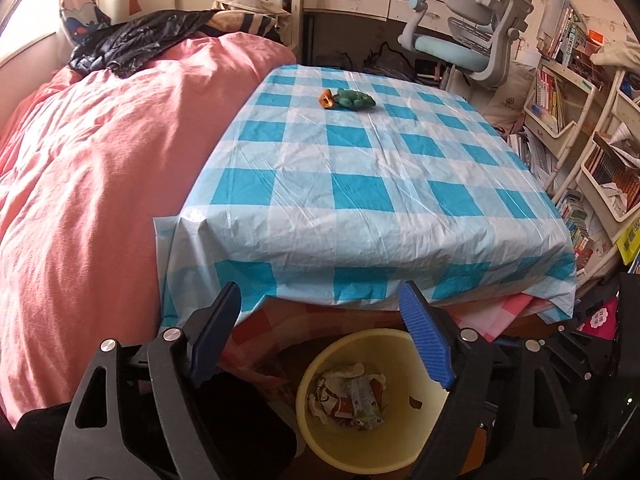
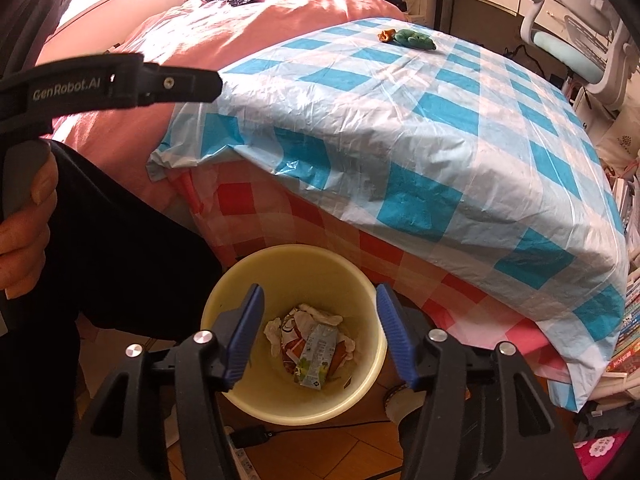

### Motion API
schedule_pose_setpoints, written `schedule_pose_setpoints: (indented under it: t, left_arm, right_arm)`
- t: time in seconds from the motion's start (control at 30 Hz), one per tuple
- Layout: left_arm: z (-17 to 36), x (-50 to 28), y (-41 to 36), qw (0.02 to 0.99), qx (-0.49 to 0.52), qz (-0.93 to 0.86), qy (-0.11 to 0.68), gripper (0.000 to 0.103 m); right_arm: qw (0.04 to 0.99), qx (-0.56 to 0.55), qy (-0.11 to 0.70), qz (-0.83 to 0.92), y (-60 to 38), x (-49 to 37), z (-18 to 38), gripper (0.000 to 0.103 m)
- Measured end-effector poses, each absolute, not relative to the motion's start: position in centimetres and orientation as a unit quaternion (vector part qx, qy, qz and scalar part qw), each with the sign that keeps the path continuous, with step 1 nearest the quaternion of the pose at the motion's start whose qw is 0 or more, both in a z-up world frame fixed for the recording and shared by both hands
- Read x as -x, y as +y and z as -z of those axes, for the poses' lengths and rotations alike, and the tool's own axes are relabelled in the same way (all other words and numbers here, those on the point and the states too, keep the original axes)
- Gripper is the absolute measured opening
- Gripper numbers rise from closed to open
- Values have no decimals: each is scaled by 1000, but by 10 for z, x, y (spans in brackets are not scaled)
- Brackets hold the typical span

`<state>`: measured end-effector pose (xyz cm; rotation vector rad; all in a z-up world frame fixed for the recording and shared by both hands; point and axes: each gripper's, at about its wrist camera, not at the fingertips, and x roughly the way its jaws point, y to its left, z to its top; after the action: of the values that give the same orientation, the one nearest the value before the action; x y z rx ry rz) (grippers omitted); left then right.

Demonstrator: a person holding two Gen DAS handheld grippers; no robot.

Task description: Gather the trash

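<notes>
A yellow bin [image 1: 312, 384] [image 2: 296, 264] stands on the floor below the table's front edge. It holds crumpled wrappers and a small carton [image 1: 352, 398] [image 2: 314, 354]. My left gripper [image 1: 320, 300] is open and empty, above and in front of the bin. My right gripper [image 2: 318, 304] is open and empty, right over the bin's mouth. A green crumpled piece [image 1: 355, 99] [image 2: 414, 38] and an orange scrap [image 1: 327, 100] [image 2: 386, 34] lie together at the table's far side.
The table [image 1: 360, 184] [image 2: 440, 128] wears a blue-and-white checked cover over a red checked cloth. A pink-covered bed [image 1: 100, 160] lies to its left. A desk chair [image 1: 472, 36] and bookshelves [image 1: 580, 120] stand at the right. The left gripper's body [image 2: 120, 84] crosses the right wrist view's upper left.
</notes>
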<state>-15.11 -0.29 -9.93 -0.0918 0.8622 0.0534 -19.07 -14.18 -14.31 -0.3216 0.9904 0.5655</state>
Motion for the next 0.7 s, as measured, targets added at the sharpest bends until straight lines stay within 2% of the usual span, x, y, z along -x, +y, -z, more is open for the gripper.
schedule_pose_setpoints:
  t: [0.7]
  left_arm:
    - [93,152,5,915,53,-52,397,84]
  right_arm:
    - [831,170,457,-267,-136,190,143,72]
